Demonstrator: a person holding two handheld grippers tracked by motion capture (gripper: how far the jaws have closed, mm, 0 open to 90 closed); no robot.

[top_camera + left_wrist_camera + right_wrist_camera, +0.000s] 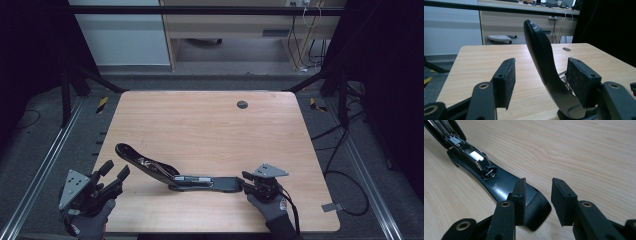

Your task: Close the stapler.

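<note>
Because the stapler (172, 172) lies flung open across the near part of the bench (210, 120), its long axis runs roughly left to right between the two hands. Its flat base points toward the right tool (248, 183), which sits at that end with jaws released, the base tip just under the left pad in the right gripper view. The top arm rises at a slant toward the left tool (114, 172), also spread open and not gripping; in the left gripper view the arm (544, 67) stands between the pads. I'd judge the right tool nearer the base and the left nearer the raised arm.
</note>
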